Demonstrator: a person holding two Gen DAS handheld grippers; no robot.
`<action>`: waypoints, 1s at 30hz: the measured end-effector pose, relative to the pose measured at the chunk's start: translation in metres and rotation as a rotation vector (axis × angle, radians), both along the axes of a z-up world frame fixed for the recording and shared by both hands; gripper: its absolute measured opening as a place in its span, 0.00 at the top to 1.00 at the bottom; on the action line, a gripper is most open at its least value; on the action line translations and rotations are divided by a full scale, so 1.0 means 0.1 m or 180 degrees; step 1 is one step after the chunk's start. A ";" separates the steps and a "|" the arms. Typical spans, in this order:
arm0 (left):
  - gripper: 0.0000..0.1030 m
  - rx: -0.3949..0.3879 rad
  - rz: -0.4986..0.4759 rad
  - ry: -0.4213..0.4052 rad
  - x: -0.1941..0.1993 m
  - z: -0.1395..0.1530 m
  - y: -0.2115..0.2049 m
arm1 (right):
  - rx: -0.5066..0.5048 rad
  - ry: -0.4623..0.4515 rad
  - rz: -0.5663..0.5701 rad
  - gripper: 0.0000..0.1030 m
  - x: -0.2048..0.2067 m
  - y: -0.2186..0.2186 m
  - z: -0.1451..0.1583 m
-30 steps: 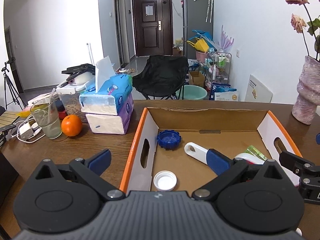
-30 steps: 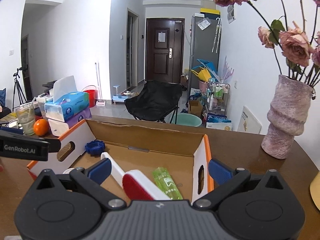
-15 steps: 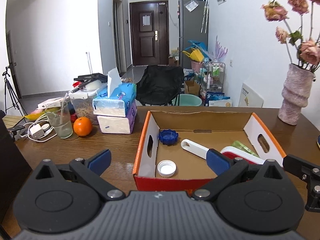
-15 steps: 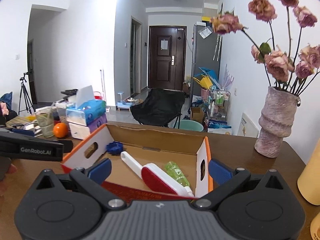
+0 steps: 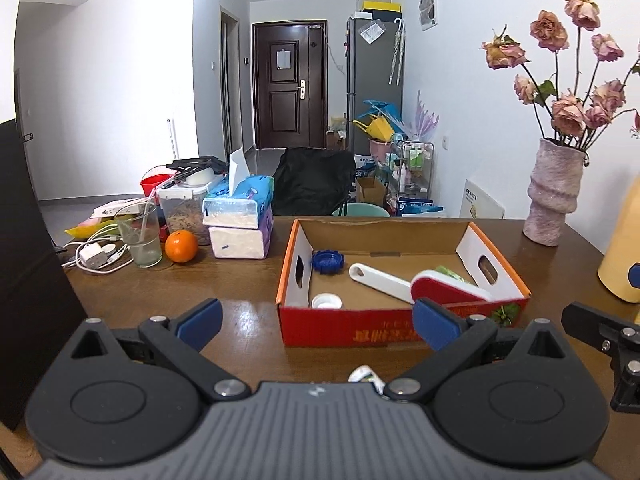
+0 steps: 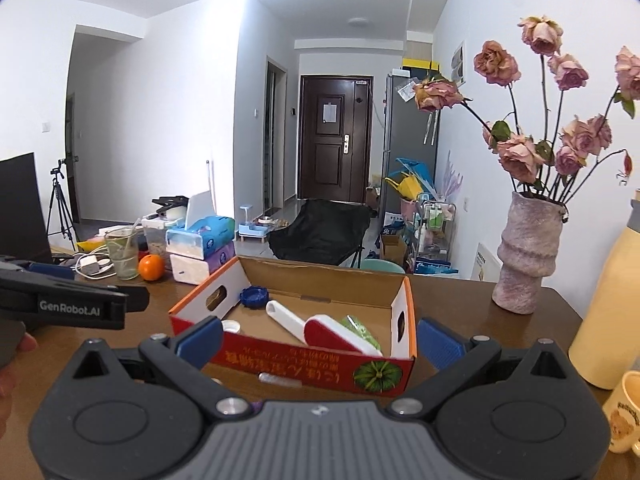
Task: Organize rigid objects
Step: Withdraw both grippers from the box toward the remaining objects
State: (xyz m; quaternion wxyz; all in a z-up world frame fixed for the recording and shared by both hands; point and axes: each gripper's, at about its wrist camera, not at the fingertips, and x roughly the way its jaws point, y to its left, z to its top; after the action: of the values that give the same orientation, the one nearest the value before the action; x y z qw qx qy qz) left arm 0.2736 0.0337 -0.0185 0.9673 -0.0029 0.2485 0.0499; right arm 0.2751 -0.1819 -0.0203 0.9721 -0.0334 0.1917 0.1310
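Observation:
A red cardboard box (image 5: pixel 360 330) (image 6: pixel 288 364) stands on the brown table. Inside lie a blue cap (image 5: pixel 328 261) (image 6: pixel 253 297), a white cap (image 5: pixel 327 301) (image 6: pixel 231 326), a red and white brush (image 5: pixel 420 286) (image 6: pixel 320 330) and a green bottle (image 5: pixel 454 274) (image 6: pixel 360 330). My left gripper (image 5: pixel 316 320) is open and empty, held back from the box's front wall. My right gripper (image 6: pixel 318 338) is open too, empty, in front of the box's right half. A small clear tube (image 6: pixel 276 379) and a white crumpled bit (image 5: pixel 366 374) lie on the table before the box.
Left of the box are tissue packs (image 5: pixel 240 216), an orange (image 5: pixel 181 246), a glass (image 5: pixel 140 234) and chargers (image 5: pixel 94 254). A pink vase (image 5: pixel 554 192) with roses stands back right. A yellow bottle (image 6: pixel 608 308) and a mug (image 6: pixel 628 416) sit at the right.
Both grippers have pulled back and up from the box, so its red front wall and the table before it now show. Both stay open.

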 end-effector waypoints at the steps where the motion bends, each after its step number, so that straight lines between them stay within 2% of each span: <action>1: 0.00 0.0007 0.0014 0.0010 -0.05 -0.01 -0.01 | 0.0005 -0.0004 -0.0002 0.00 -0.05 0.00 -0.01; 16: 0.00 -0.0082 0.0016 0.0112 -0.62 -0.30 0.09 | -0.0029 0.0034 -0.0039 0.00 -0.68 0.04 -0.18; 30: 0.00 -0.0048 -0.0121 0.0162 -0.89 -0.47 0.08 | -0.0016 0.0195 -0.0166 0.00 -0.95 0.01 -0.40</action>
State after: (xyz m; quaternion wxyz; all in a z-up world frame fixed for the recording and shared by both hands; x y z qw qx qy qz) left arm 0.1850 0.0414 -0.0653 0.9614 -0.0042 0.2733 0.0297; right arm 0.1802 -0.1807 -0.0600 0.9688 -0.0267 0.2226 0.1061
